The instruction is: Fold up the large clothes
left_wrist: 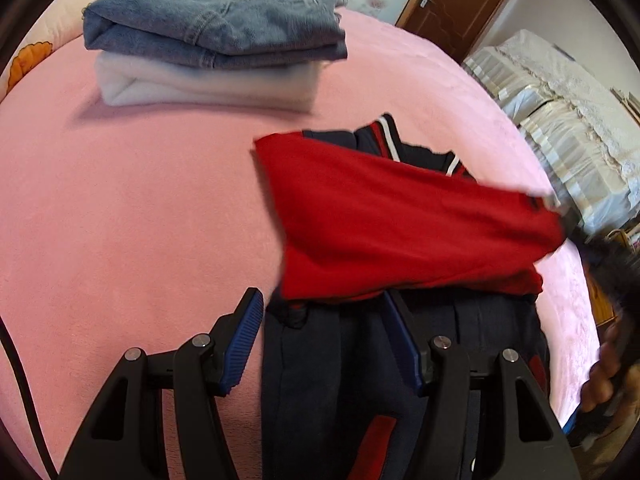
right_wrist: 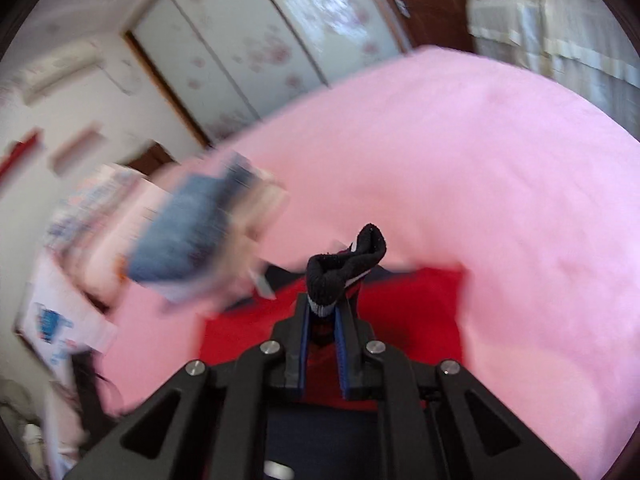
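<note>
A red and navy jacket [left_wrist: 392, 224] lies on the pink bed [left_wrist: 132, 208]. Its red sleeve is stretched to the right across the navy body [left_wrist: 320, 380]. My left gripper [left_wrist: 324, 312] is open just above the jacket's near part, one finger over the bed and one over the navy cloth. My right gripper [right_wrist: 324, 304] is shut on the sleeve's black ribbed cuff [right_wrist: 348, 264] and holds it above the red cloth [right_wrist: 420, 312]. The right wrist view is blurred by motion.
A stack of folded clothes, blue jeans [left_wrist: 216, 24] on a white garment [left_wrist: 200, 84], sits at the far side of the bed; it shows blurred in the right wrist view [right_wrist: 188, 232]. A covered sofa [left_wrist: 560, 120] and a brown door [left_wrist: 456, 0] stand beyond.
</note>
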{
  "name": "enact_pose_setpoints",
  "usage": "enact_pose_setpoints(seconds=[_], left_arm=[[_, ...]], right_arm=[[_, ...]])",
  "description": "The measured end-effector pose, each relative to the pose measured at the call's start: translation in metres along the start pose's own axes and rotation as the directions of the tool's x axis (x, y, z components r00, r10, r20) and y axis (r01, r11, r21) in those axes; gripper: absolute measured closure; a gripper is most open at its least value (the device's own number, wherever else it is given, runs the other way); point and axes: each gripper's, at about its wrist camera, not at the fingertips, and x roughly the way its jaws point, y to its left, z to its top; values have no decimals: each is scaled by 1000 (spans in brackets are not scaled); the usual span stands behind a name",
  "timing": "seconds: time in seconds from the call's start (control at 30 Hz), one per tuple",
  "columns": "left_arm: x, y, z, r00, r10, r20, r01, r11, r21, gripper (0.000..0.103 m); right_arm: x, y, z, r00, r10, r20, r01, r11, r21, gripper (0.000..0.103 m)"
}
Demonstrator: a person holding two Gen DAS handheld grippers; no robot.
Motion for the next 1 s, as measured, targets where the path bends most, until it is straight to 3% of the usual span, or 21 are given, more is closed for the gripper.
enact_pose_setpoints(seconds=[0.07,0.17,0.27,0.4,0.47,0.67,0.77,0.87,0.9,0.93,1.0], left_arm=[[2,-1,-1,1000,2,-21,-1,1000,12,44],[-6,-1,-1,998,-16,-55,19,998,54,44],[-22,-1,1,996,-71,-53,75,994,80,43],[-46,-9,17,996,-89,17,87,992,96,43],[-51,-16,30,991,-125,55,120,989,91,44],[-16,-55,58,987,-149,68,141,984,107,44],[18,-63,59,996,-89,17,87,991,103,44],[50,-54,53,998,26,-50,-21,994,110,52],[54,-52,51,998,43,-51,-37,993,115,57],[55,-48,50,998,45,-47,-40,992,116,57],[52,-40,49,999,30,-39,-26,995,101,57]], right_arm=[[15,-17,-15,994,-72,-85,74,997,21,88],[20,-33,-32,982,-82,-168,94,994,63,83],[5,-32,-32,983,-113,-147,122,991,50,72],[-17,-18,-16,987,-154,-50,153,988,-25,72],[-23,-6,-9,990,-137,-17,135,988,-74,72],[6,43,-3,998,-64,-23,58,976,-211,72],[32,55,-7,996,-52,-66,35,970,-241,72],[59,47,-17,987,-100,-123,64,963,-262,79],[65,39,-20,982,-137,-132,97,958,-269,80],[68,27,-21,975,-185,-127,145,952,-271,91],[65,0,-20,962,-244,-122,212,950,-227,101]])
